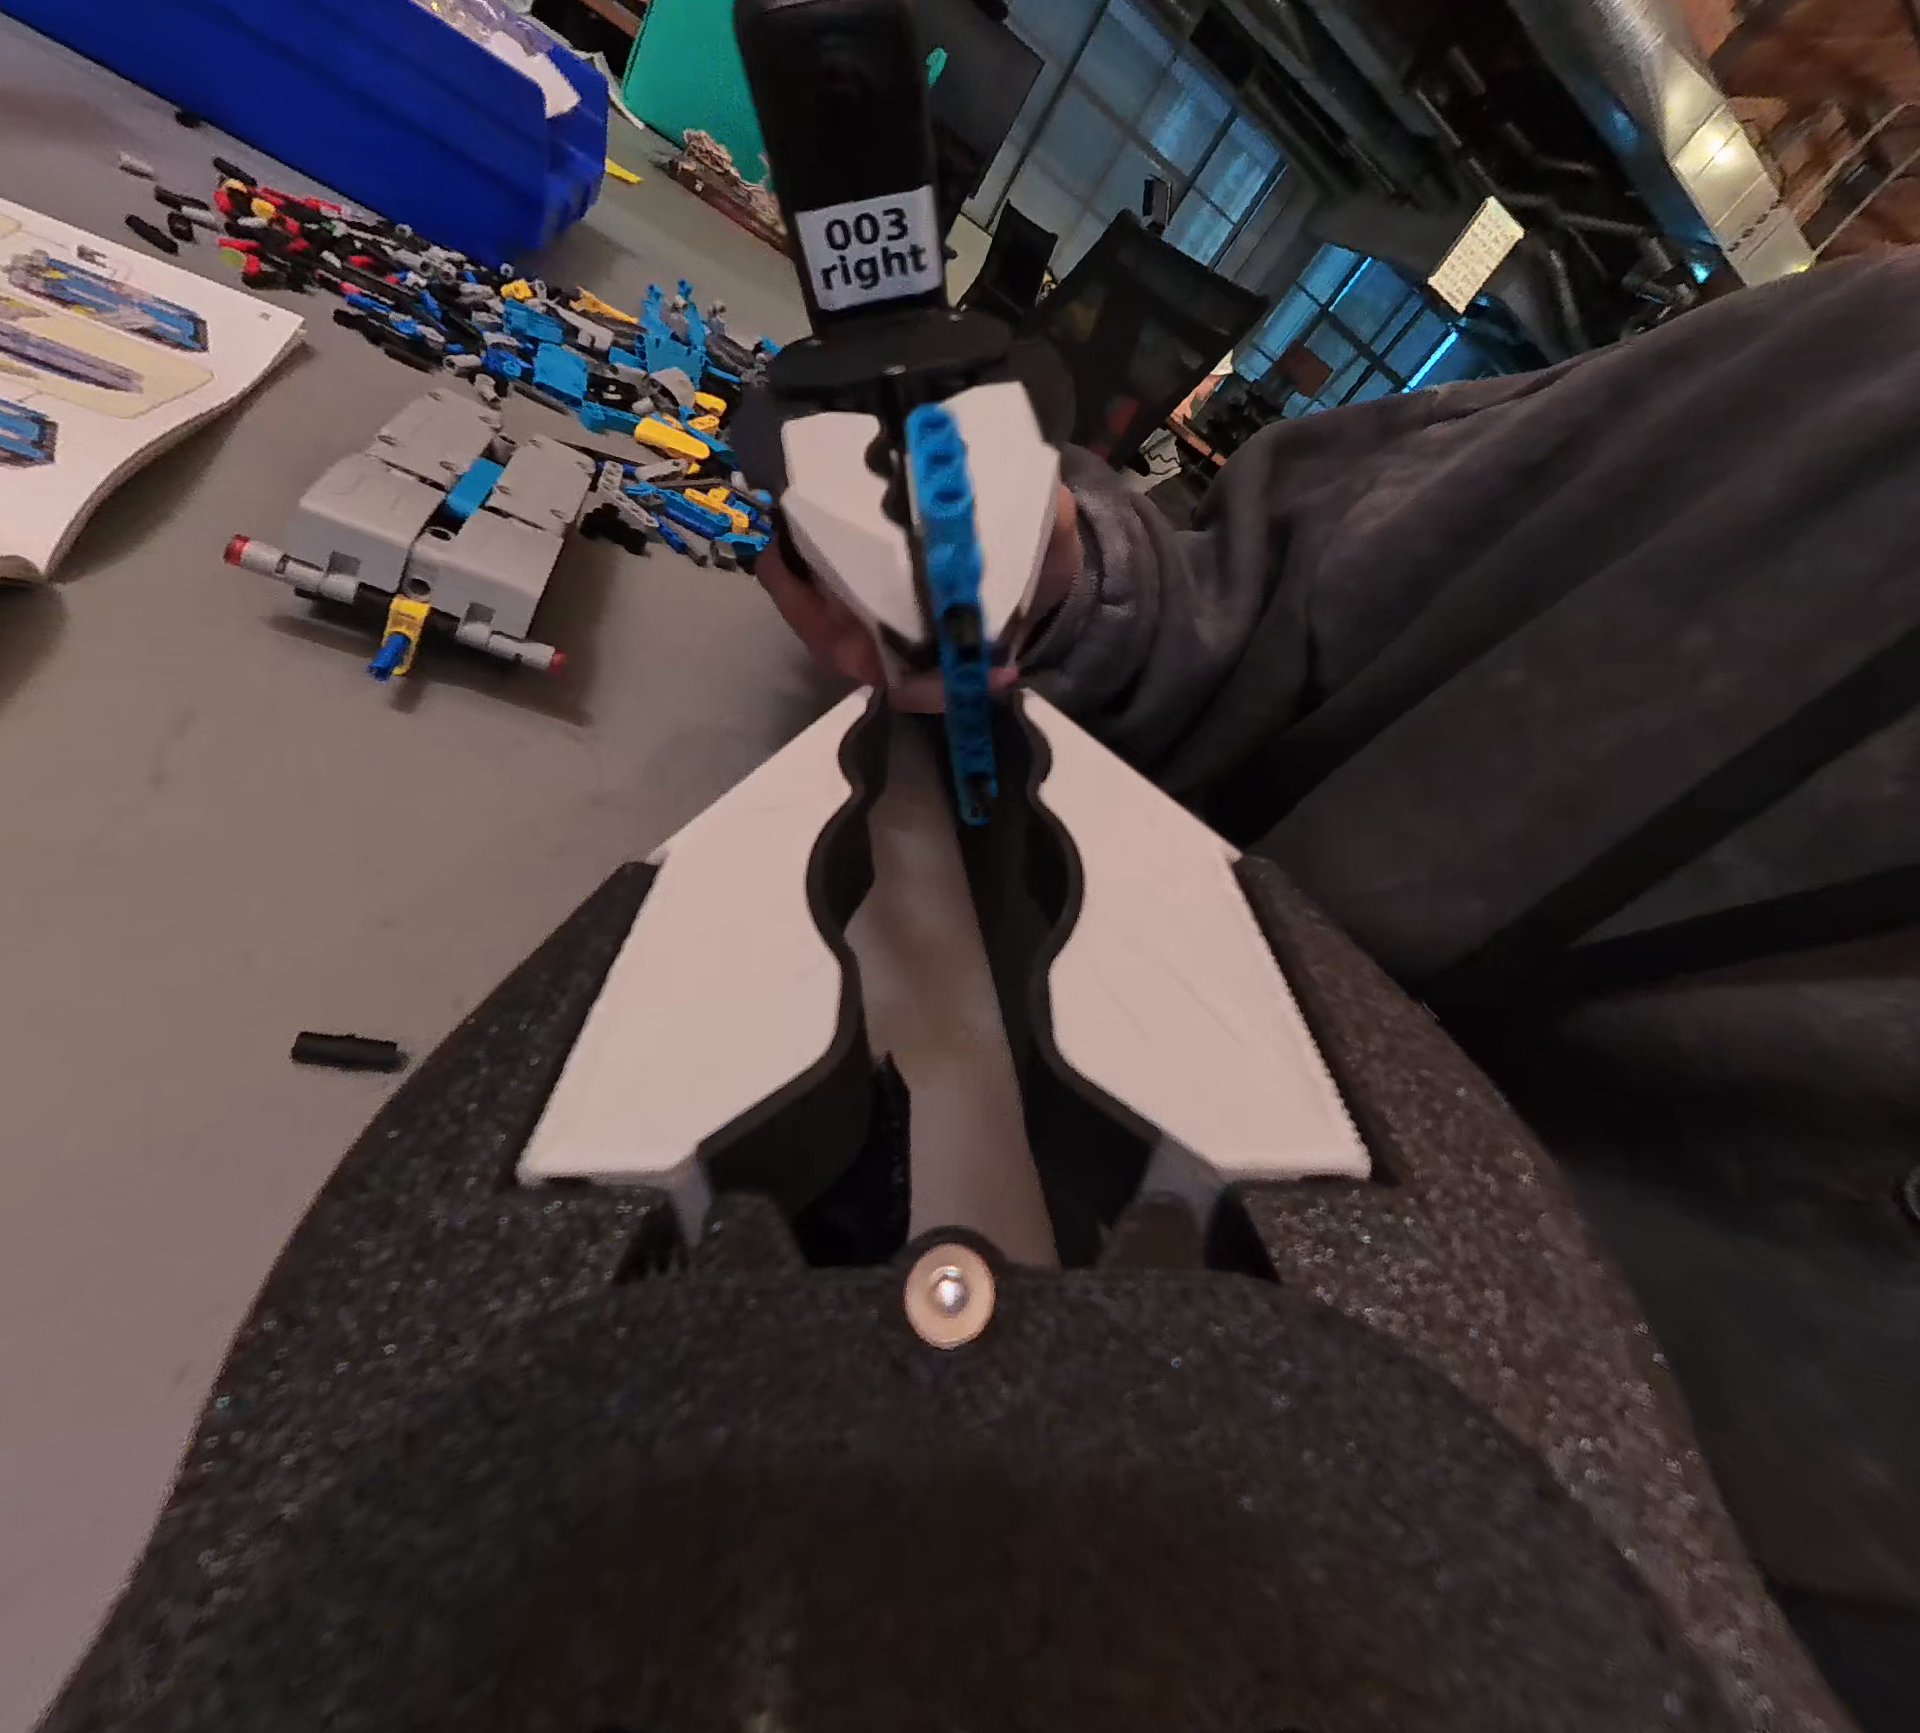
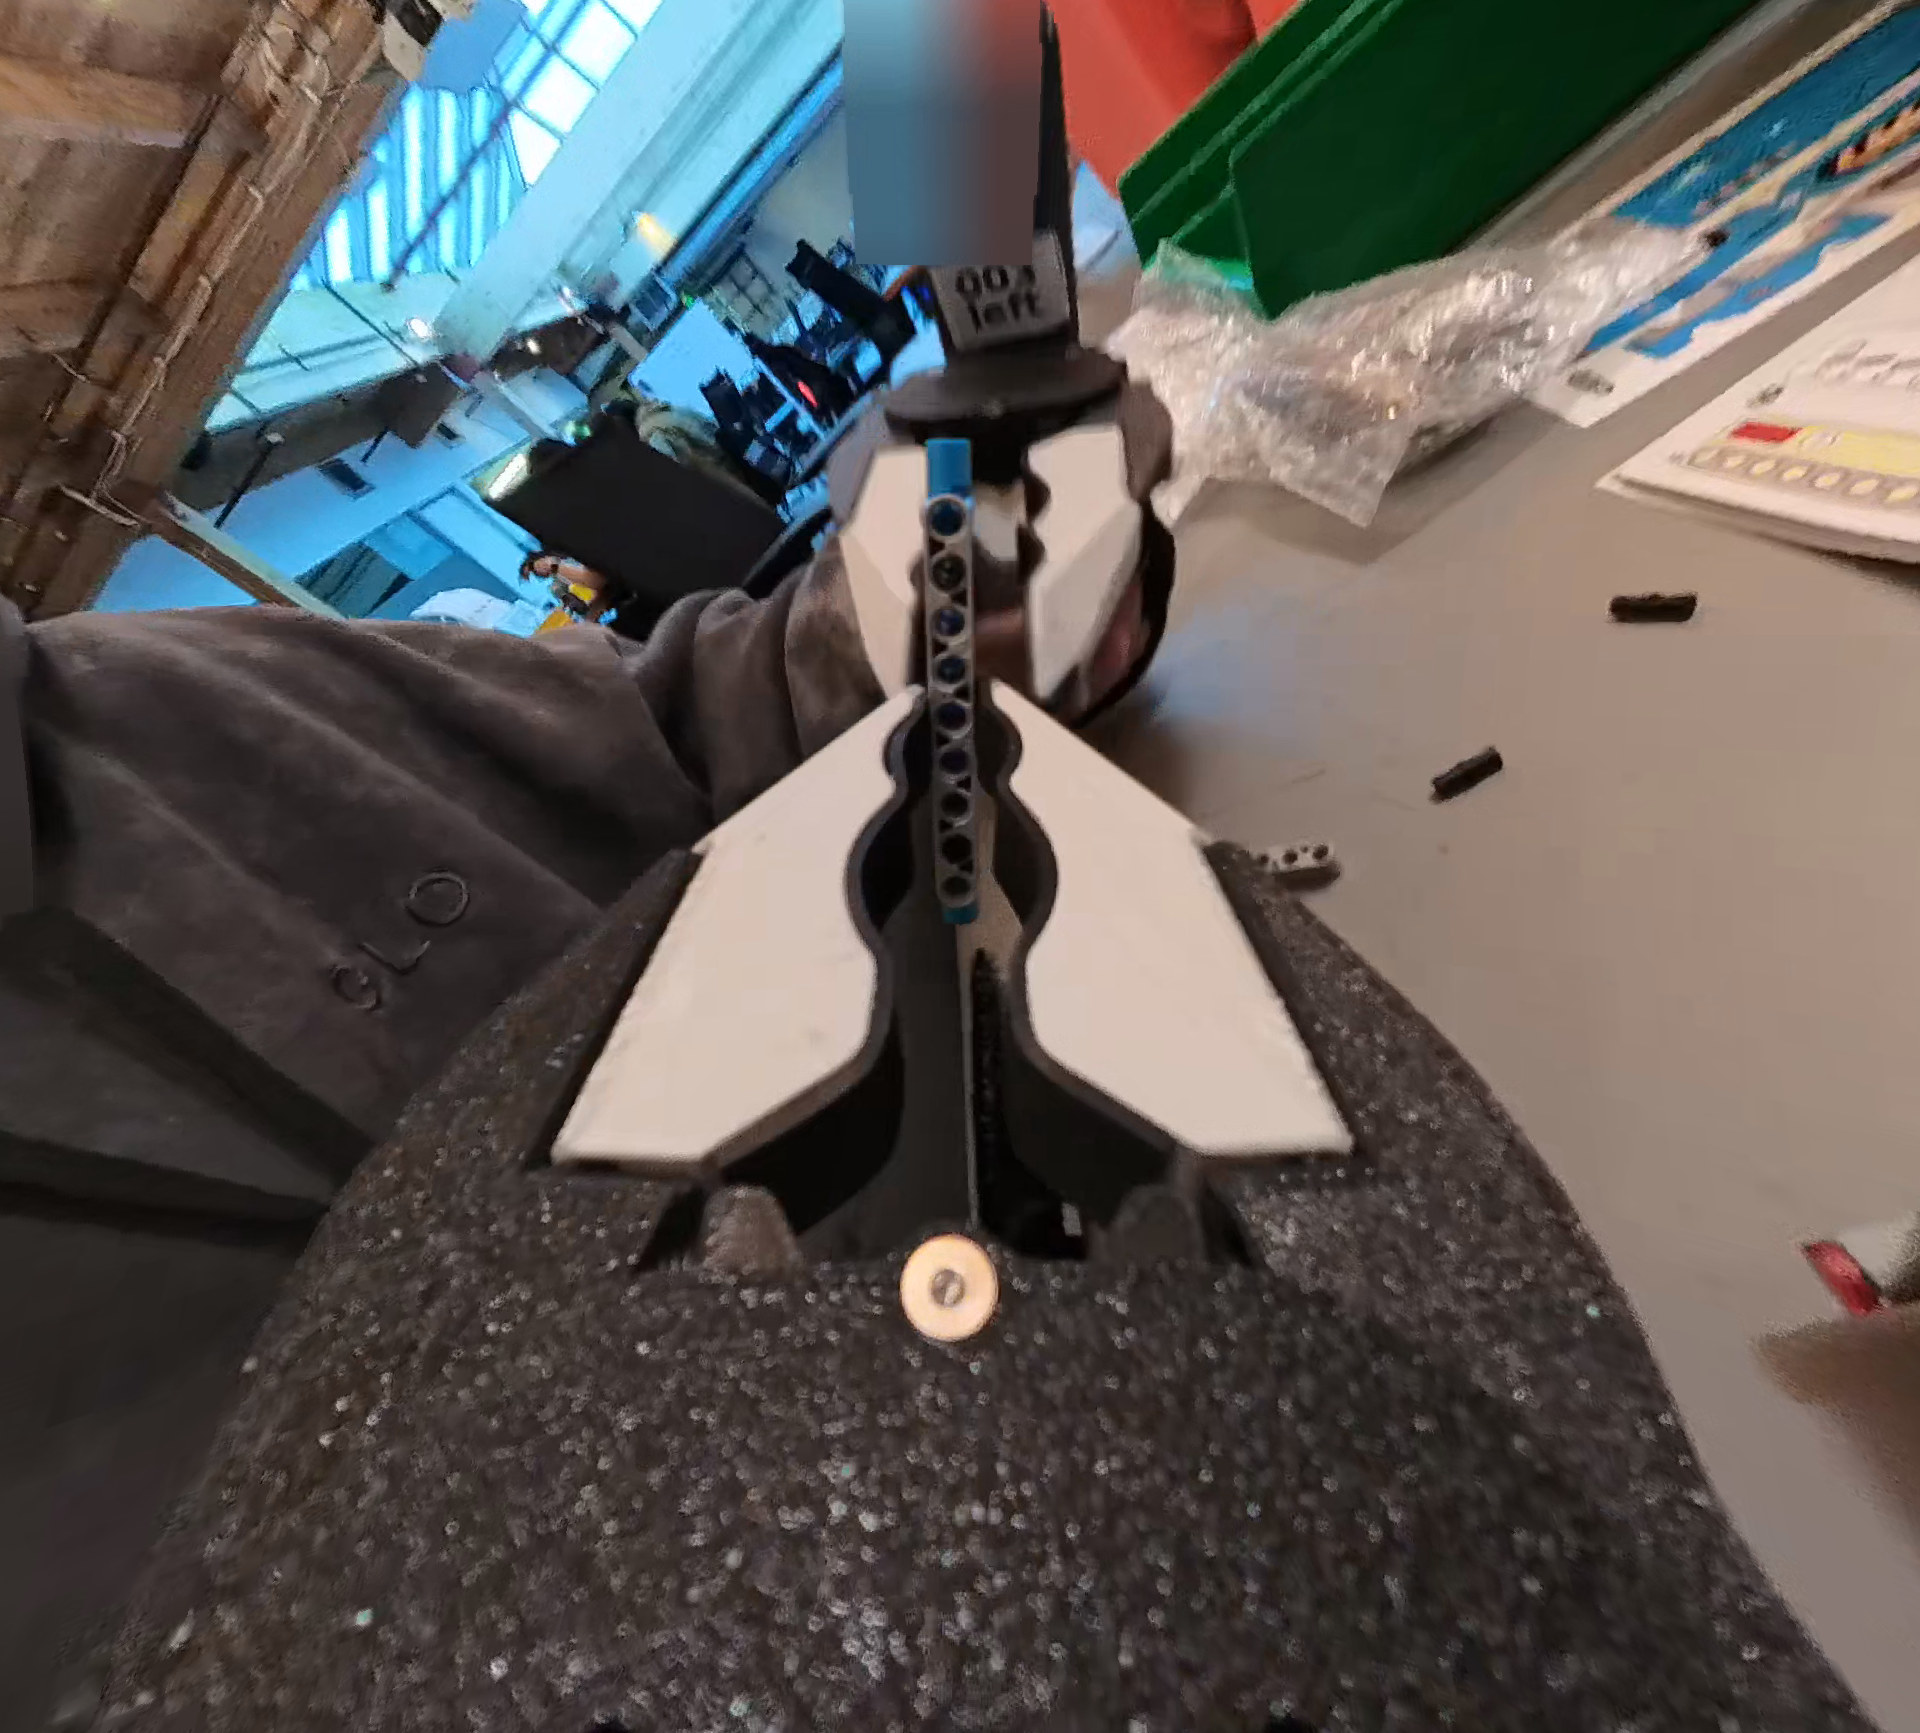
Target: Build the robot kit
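A long blue beam with holes (image 1: 943, 530) is held in the air between my two grippers, which face each other tip to tip. My right gripper (image 2: 956, 691) is shut on the beam (image 2: 951, 644), which looks greyer here with blue ends. In the left wrist view the right gripper (image 1: 940, 644) grips it along its length. My left gripper (image 1: 951, 696) is open; the beam's near end reaches in between its fingers without either pad (image 1: 847, 810) pressing on it. The left gripper (image 2: 982, 634) also shows in the right wrist view, jaws apart around the beam's far end.
On the grey table (image 1: 312, 852) lie a grey brick assembly (image 1: 436, 530), a pile of loose blue, yellow and black parts (image 1: 582, 364), an open booklet (image 1: 114, 374), a blue bin (image 1: 312, 31) and a black pin (image 1: 346, 1049). The right wrist view shows green bins (image 2: 1455, 125), plastic bags (image 2: 1351, 374), booklets (image 2: 1787, 457) and black pins (image 2: 1465, 771). Less than 4 cm separates the two grippers' tips.
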A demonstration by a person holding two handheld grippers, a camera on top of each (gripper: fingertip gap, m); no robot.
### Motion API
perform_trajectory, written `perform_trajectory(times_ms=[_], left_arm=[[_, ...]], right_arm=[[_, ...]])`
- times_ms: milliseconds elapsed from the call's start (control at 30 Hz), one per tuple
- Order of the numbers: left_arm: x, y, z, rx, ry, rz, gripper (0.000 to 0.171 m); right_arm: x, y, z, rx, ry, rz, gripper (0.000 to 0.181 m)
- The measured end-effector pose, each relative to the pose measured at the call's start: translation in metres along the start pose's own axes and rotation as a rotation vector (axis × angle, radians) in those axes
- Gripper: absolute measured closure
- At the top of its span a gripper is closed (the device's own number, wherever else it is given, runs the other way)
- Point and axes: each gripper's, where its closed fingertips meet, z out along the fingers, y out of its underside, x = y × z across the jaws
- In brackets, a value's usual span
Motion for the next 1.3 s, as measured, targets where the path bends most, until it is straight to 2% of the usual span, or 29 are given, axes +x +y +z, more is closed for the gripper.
perform_trajectory(times_ms=[33, 100, 167, 200, 267, 300, 400, 833, 867, 900, 933, 1000, 1033, 1067, 1167, 1300], left_arm=[[0.000, 0.000, 0.002, 0.012, -0.001, -0.004, 0.151], [0.002, -0.003, 0.005, 0.051, 0.017, -0.017, 0.165], [-0.002, -0.004, 0.006, 0.060, -0.022, 0.001, 0.166], [0.000, -0.001, 0.007, 0.033, -0.018, 0.008, 0.166], [0.000, 0.006, 0.009, -0.016, -0.038, 0.030, 0.166], [0.004, 0.008, 0.011, -0.033, -0.028, 0.030, 0.166], [0.007, 0.016, 0.015, -0.079, -0.028, 0.040, 0.166], [0.002, 0.019, 0.017, -0.103, -0.074, 0.054, 0.165], [0.000, 0.020, 0.015, -0.122, -0.102, 0.071, 0.163], [-0.005, 0.022, 0.010, -0.162, -0.147, 0.082, 0.141], [-0.016, 0.022, 0.003, -0.205, -0.225, 0.088, 0.127], [-0.049, 0.023, -0.019, -0.279, -0.470, 0.090, 0.153], [-0.063, 0.030, -0.030, -0.330, -0.591, 0.048, 0.154], [-0.066, 0.037, -0.034, -0.367, -0.651, 0.002, 0.154], [-0.058, 0.050, -0.025, -0.435, -0.714, 0.059, 0.144], [-0.059, 0.066, -0.023, -0.534, -0.772, 0.124, 0.141]], right_arm=[[-0.003, -0.005, 0.000, 0.038, -0.012, -0.010, 0.175], [0.001, -0.006, 0.000, 0.054, 0.017, -0.020, 0.175], [0.005, -0.008, -0.001, 0.064, 0.031, -0.024, 0.175], [0.003, -0.007, -0.001, 0.053, 0.016, -0.032, 0.175], [-0.001, -0.007, 0.002, 0.044, -0.009, -0.041, 0.159], [-0.002, -0.004, 0.004, 0.016, -0.018, -0.043, 0.158], [-0.007, -0.003, 0.008, 0.003, -0.016, -0.106, 0.171], [-0.001, -0.006, 0.004, 0.026, 0.006, -0.083, 0.175], [0.001, -0.007, 0.003, 0.028, 0.027, -0.095, 0.176], [0.005, -0.012, -0.002, 0.055, 0.067, -0.128, 0.176], [0.009, -0.019, -0.008, 0.079, 0.107, -0.153, 0.175], [0.025, -0.026, -0.021, 0.105, 0.210, -0.181, 0.175], [0.035, -0.027, -0.026, 0.104, 0.273, -0.200, 0.176], [0.042, -0.027, -0.030, 0.101, 0.330, -0.219, 0.176], [0.049, -0.029, -0.034, 0.096, 0.413, -0.277, 0.175], [0.049, -0.022, -0.026, 0.076, 0.394, -0.260, 0.175]])
